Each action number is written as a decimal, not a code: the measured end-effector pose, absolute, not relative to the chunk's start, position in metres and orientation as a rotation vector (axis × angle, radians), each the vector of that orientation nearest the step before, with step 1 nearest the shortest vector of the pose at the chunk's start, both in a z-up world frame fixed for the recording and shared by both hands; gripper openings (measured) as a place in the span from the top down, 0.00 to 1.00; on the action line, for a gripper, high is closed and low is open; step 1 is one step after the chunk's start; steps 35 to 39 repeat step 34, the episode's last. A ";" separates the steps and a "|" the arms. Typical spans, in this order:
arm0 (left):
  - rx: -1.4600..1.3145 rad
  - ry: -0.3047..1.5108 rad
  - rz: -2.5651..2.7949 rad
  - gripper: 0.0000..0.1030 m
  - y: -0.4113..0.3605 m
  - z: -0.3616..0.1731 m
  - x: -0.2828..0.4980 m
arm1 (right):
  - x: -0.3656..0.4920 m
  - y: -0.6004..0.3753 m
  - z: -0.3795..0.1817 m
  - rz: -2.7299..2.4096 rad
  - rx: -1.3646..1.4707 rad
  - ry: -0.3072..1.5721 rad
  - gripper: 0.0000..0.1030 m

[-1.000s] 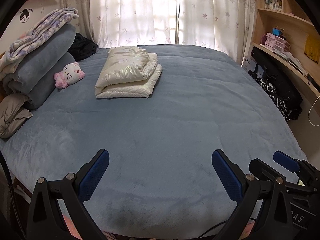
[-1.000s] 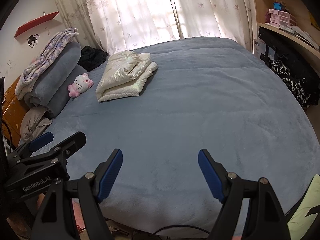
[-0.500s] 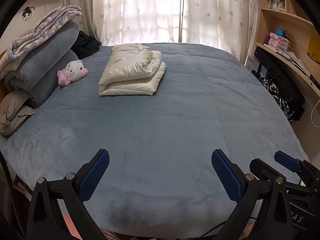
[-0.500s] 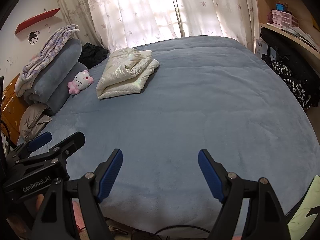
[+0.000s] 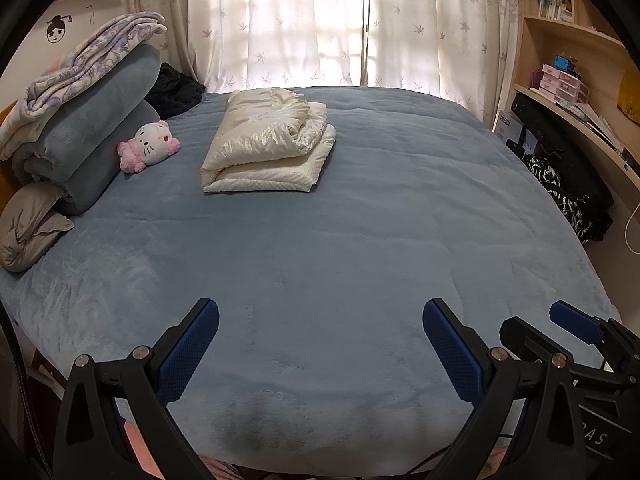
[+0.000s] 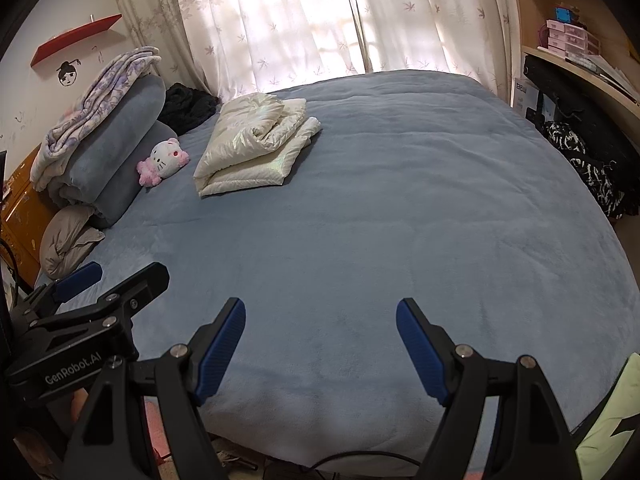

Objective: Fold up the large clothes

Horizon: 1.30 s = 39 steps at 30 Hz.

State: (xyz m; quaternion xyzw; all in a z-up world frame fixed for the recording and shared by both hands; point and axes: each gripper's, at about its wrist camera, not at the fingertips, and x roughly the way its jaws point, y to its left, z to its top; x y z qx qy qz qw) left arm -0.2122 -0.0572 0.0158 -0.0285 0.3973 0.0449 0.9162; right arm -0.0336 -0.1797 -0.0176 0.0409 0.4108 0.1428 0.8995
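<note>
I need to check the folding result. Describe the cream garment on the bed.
The cream garment is puffy and quilted with a pearly sheen, likely a padded jacket. It lies folded into a thick, roughly rectangular bundle, layers stacked, the top one rumpled. It rests on the blue bedspread toward the far left, beside but apart from the plush cat toy. Nothing else touches it.

Bare blue bedspread (image 5: pixel 340 248) ahead, folded cream jacket (image 5: pixel 268 148) far left

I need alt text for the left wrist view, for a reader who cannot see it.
A cream folded garment lies on a wide blue bed, far beyond the open, empty left gripper. A cat plush leans on stacked blankets at left; the right gripper shows at lower right.
</note>
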 end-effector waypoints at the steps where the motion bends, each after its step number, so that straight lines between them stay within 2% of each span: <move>1: -0.058 0.817 0.093 0.02 -0.057 0.016 -0.212 | -0.034 -0.180 -0.018 0.295 0.085 0.851 0.24; 39: -0.079 0.850 0.105 0.03 -0.046 0.006 -0.214 | -0.035 -0.170 -0.027 0.300 0.065 0.884 0.24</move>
